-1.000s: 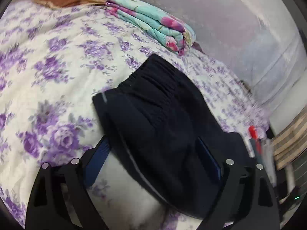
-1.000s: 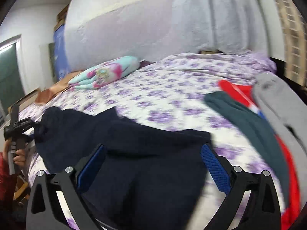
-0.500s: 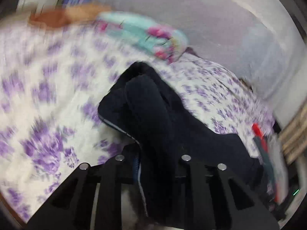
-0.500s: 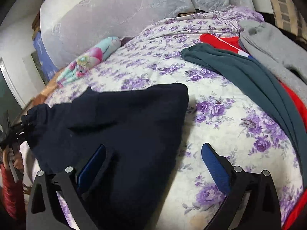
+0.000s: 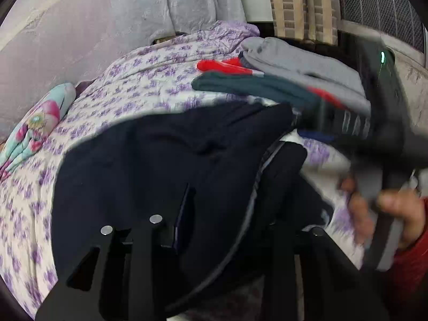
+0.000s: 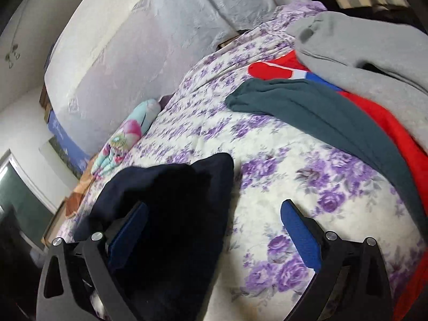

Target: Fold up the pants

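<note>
Dark navy pants (image 5: pixel 160 165) lie bunched on the purple-flowered bedspread (image 5: pixel 149 75). My left gripper (image 5: pixel 222 214) is shut on a fold of the pants, and the cloth drapes over its fingers and hides their tips. In the right wrist view the pants (image 6: pixel 174 208) lie at the lower left. My right gripper (image 6: pixel 214 230) is open, its left pad against the pants' edge and its right pad over bare bedspread (image 6: pixel 281 165). The right gripper also shows blurred in the left wrist view (image 5: pixel 374 123), held by a hand.
A pile of grey (image 6: pixel 361 53), red (image 6: pixel 388 123) and dark green (image 6: pixel 307 107) clothes lies at the right of the bed. A folded floral blanket (image 6: pixel 125 139) lies by the grey wall (image 6: pixel 133 53). A window grille (image 5: pixel 374 5) is at the far right.
My left gripper closed on the pants and swung right, carrying the cloth toward the right gripper. My right gripper stayed open and the pants now lie bunched at its left.
</note>
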